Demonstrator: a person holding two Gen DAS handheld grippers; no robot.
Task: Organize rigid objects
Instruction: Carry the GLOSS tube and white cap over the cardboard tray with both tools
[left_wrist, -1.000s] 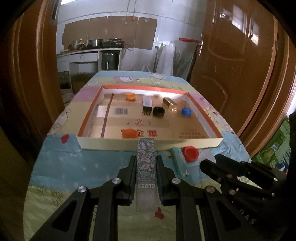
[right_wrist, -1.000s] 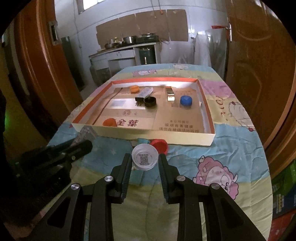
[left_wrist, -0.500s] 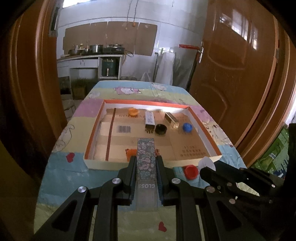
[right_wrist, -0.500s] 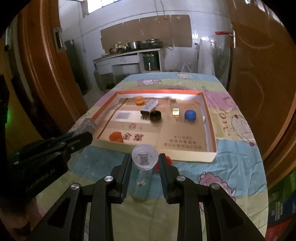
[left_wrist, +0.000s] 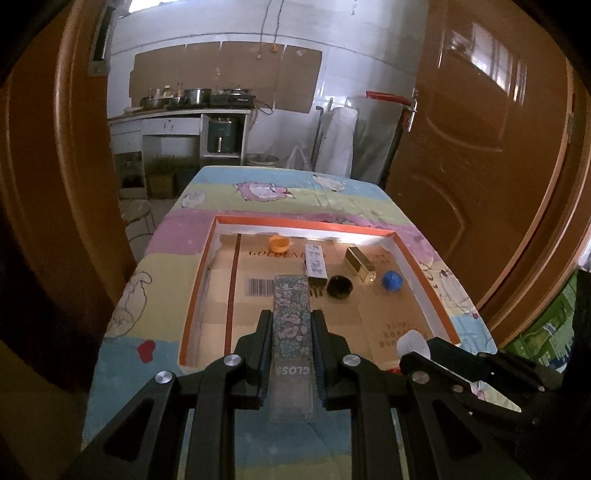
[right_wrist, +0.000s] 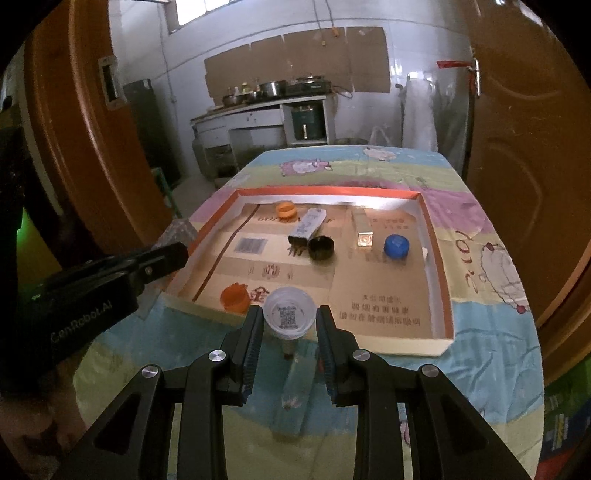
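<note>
Two grippers are in view, and each one holds one thing. The left gripper (left_wrist: 290, 332) is closed on a flat floral-patterned box (left_wrist: 290, 325), which points forward over the near part of the tray (left_wrist: 421, 273). The right gripper (right_wrist: 290, 325) clamps a small clear cup (right_wrist: 290, 314) with a printed code on its bottom; the cup hangs just at the near edge of the tray.

There is one tray, a shallow cardboard one with an orange rim, and it lies on the surface (right_wrist: 480, 332), which is covered with a cartoon cloth. Inside the tray six loose things can be counted. Two are orange caps: one orange cap (right_wrist: 285, 209) near the far wall and a second orange cap (right_wrist: 234, 297) in the near left corner, just beside the cup. There is one blue cap (right_wrist: 396, 246) on the right, one black cap (right_wrist: 321, 247) in the middle, one white and blue box (right_wrist: 307, 226) touching the black cap, and one gold box (right_wrist: 364, 232) between the black cap and the blue cap.

In the left wrist view the floral box covers part of the tray floor, and the right gripper hides the near right corner. Around the surface stand two brown doors (left_wrist: 480, 166), and behind it a kitchen counter (right_wrist: 258, 110) with pots.
</note>
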